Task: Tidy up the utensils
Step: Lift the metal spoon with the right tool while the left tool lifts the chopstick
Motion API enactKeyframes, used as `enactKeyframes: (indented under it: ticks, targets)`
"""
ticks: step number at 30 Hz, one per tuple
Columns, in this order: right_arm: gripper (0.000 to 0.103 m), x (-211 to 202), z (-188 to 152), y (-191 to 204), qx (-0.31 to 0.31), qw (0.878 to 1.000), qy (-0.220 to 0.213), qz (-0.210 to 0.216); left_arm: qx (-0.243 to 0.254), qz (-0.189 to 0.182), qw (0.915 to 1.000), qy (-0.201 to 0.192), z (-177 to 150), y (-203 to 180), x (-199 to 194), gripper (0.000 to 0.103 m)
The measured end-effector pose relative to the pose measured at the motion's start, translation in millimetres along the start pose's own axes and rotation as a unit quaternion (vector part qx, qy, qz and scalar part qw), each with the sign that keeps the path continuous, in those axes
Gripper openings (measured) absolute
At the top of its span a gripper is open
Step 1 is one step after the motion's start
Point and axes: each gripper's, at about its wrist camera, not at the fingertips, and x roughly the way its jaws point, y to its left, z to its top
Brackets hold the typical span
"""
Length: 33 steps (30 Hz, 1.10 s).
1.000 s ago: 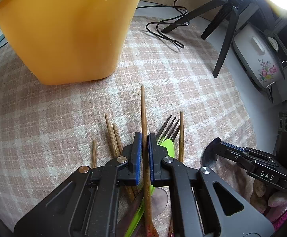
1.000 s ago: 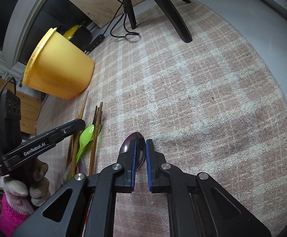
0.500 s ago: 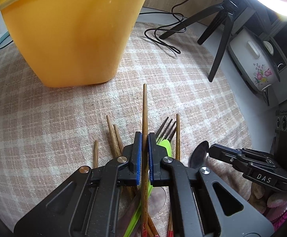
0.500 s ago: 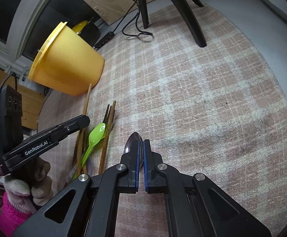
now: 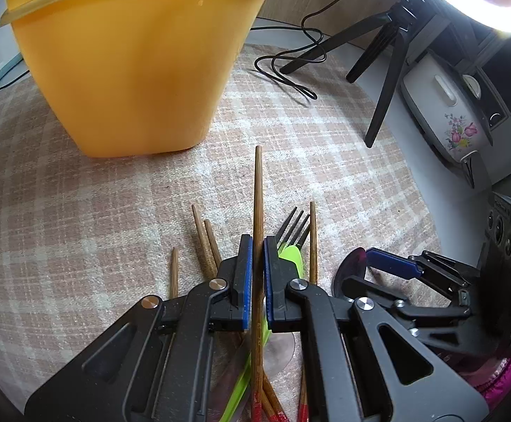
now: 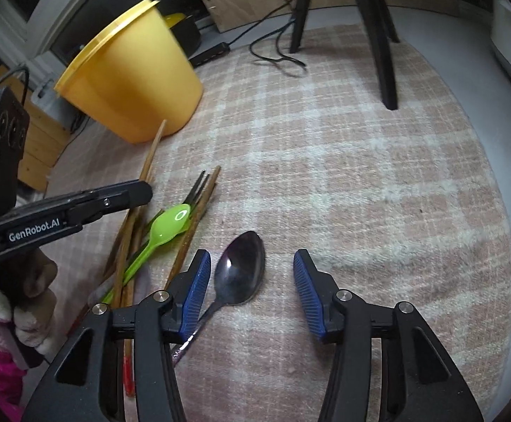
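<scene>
My left gripper is shut on a wooden chopstick and holds it pointing toward the yellow tub. Under it lie more chopsticks, a dark fork and a green plastic spoon. My right gripper is open, its jaws either side of a metal spoon that lies on the cloth. The pile also shows in the right wrist view: green spoon, fork, held chopstick, tub.
A checked cloth covers the round table. A black tripod and a looped cable stand at the back. A white flowered appliance sits off the table's right side.
My right gripper has opened and let go of the metal spoon, which now lies on the cloth. My left gripper has lifted the chopstick higher, toward the tub.
</scene>
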Motion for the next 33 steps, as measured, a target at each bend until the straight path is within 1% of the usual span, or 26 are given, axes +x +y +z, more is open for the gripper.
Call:
enactKeyframes:
  ticks: [1, 2, 3, 4, 6, 7, 12, 15, 17, 19, 21, 23, 24, 26, 27, 33]
  targets:
    - [0.04, 3, -1, 7, -0.022, 1.0, 0.0, -0.013, 0.0, -0.001, 1.0, 0.0, 0, 1, 0, 0.004]
    - [0.031, 4, -2, 11, -0.035, 0.999, -0.004, -0.025, -0.001, -0.001, 1.0, 0.0, -1, 1, 0, 0.004]
    - [0.019, 7, -2, 17, -0.055, 0.997, -0.003, -0.047, -0.002, -0.002, 1.0, -0.001, -1, 2, -1, 0.004]
    - [0.016, 8, -3, 20, -0.066, 0.996, -0.001, -0.055, -0.003, -0.003, 1.0, -0.002, -1, 3, -1, 0.004]
    - [0.014, 9, -1, 21, -0.07, 0.996, 0.004, -0.056, -0.004, -0.005, 1.0, -0.004, -3, 4, -3, 0.004]
    - [0.013, 10, 0, 22, -0.071, 0.996, 0.008, -0.053, -0.005, -0.007, 0.9999, -0.006, -3, 5, -4, 0.004]
    - [0.004, 5, 8, 24, -0.06, 0.997, 0.02, -0.033, -0.005, -0.011, 0.9998, -0.014, -5, 9, -13, 0.004]
    - [0.003, 7, 10, 24, -0.039, 0.999, 0.036, -0.012, -0.002, -0.01, 0.9997, -0.021, -7, 10, -20, 0.004]
    - [0.003, 9, 8, 27, -0.041, 0.998, 0.045, -0.015, -0.004, -0.011, 0.9997, -0.023, -8, 13, -23, 0.004]
    - [0.005, 12, 9, 31, -0.051, 0.997, 0.047, -0.028, -0.005, -0.012, 0.9996, -0.025, -9, 15, -26, 0.004]
    - [0.006, 14, 9, 32, -0.053, 0.997, 0.049, -0.031, -0.006, -0.013, 0.9996, -0.026, -11, 17, -29, 0.004]
    - [0.005, 14, 10, 33, -0.052, 0.997, 0.05, -0.032, -0.007, -0.014, 0.9995, -0.028, -13, 20, -33, 0.004]
    - [0.003, 13, 11, 33, -0.05, 0.997, 0.049, -0.029, -0.008, -0.015, 0.9994, -0.029, -14, 21, -36, 0.004]
    - [0.001, 4, 9, 34, -0.045, 0.998, 0.044, -0.024, -0.008, -0.016, 0.9992, -0.036, -16, 23, -44, 0.004]
    - [0.001, -1, 8, 35, -0.046, 0.998, 0.032, -0.031, -0.009, -0.017, 0.999, -0.04, -16, 24, -49, 0.004]
    - [0.001, -40, 6, 43, -0.04, 0.999, -0.008, -0.017, -0.017, -0.024, 0.9973, -0.067, -17, 36, -81, 0.004]
